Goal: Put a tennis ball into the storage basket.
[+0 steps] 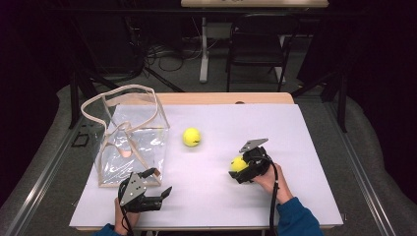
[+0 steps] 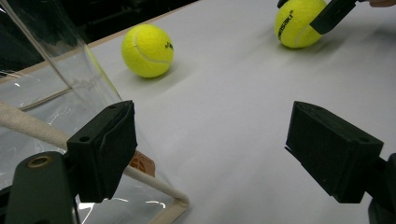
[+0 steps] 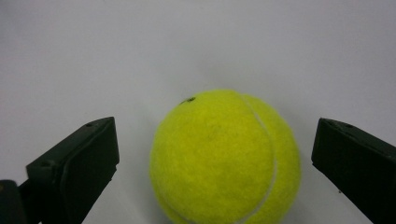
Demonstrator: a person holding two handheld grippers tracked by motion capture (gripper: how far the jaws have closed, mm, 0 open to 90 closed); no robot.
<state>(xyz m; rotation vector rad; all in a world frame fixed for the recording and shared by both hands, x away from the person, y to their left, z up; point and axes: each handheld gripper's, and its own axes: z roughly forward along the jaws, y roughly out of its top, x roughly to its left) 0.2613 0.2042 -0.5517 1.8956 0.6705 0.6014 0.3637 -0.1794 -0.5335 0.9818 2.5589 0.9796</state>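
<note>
Right tool [image 3: 212, 163], spread wide, straddles a round tennis ball [image 3: 224, 156] without touching it.

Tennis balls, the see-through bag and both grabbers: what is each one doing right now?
Right gripper: open, jaws on either side of a ball, not squeezing it.
Near tennis ball: resting on the table, between the right gripper's jaws.
Far tennis ball: lying free on the table, untouched.
Clear bag: standing upright, top open, no ball seen inside.
Left gripper: open, holding nothing, beside the bag's corner.
</note>
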